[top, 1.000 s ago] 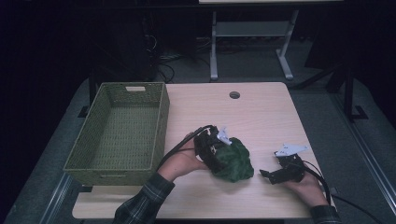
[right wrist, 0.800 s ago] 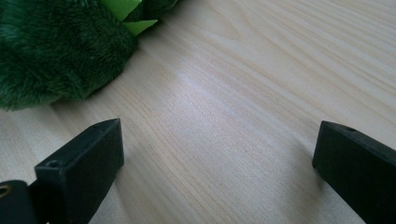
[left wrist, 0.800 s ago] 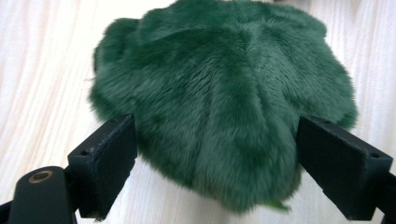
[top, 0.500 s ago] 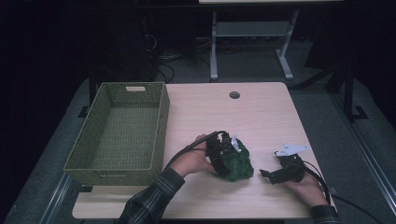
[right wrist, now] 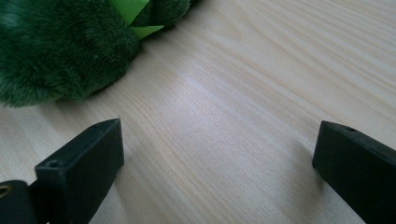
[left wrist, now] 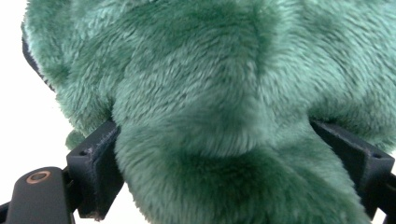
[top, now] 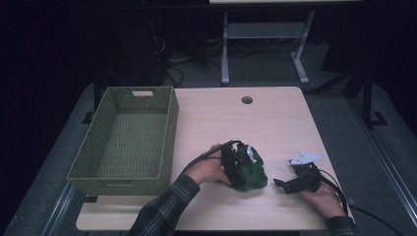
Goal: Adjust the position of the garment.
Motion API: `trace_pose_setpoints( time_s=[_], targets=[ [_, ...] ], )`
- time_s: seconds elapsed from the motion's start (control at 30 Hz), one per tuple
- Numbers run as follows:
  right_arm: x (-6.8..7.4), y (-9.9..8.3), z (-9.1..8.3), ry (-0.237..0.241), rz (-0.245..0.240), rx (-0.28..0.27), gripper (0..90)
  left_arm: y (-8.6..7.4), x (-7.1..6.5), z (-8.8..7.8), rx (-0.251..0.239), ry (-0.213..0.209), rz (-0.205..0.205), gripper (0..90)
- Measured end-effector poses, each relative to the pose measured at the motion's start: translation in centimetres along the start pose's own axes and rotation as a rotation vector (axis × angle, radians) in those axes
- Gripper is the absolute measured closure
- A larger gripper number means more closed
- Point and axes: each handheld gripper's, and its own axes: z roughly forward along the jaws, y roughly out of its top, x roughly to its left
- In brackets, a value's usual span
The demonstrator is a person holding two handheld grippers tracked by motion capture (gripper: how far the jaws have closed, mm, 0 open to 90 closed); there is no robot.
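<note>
The green plush toy lies on the near half of the table, right of the woven basket and apart from it. We have our left gripper pressed over the toy from its left side. In the left gripper view the fur bulges between the two black jaws, which stand wide with the plush packed between them and touching both. We judge this as the grasp being made rather than finished, and we cannot tell whether the jaws are squeezing yet. Our right gripper rests near the table's right edge, its jaws apart over bare wood, with the toy just beyond them in the right gripper view.

Next we would need the jaws to close firmly on the soft body, then lift and carry it left over the basket's rim. The basket is probably where it goes.

Compared with a second ago, our left gripper has slid farther right and nearer, deeper over the toy. The right gripper has stayed put.
</note>
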Motion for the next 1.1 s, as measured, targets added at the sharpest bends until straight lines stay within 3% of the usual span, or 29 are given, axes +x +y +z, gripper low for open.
trace_pose_setpoints(
  time_s=[0.33,0.53,0.77,1.1],
  targets=[
    [0.0,0.0,0.0,0.003,-0.001,0.000,1.6,-0.3,0.3,0.2,-0.005,-0.022,0.008,15.7],
    [0.1,0.0,0.0,0.003,-0.002,0.001,1.6,-0.3,0.4,-0.4,-0.001,-0.019,-0.004,44.8],
    [0.1,0.0,0.0,0.004,-0.002,0.001,1.5,-0.4,0.5,-0.7,-0.003,-0.030,-0.025,60.5],
    [0.1,0.0,0.0,0.002,-0.001,0.003,1.6,-0.6,0.7,-1.7,-0.011,-0.038,-0.080,61.2]
  ],
)
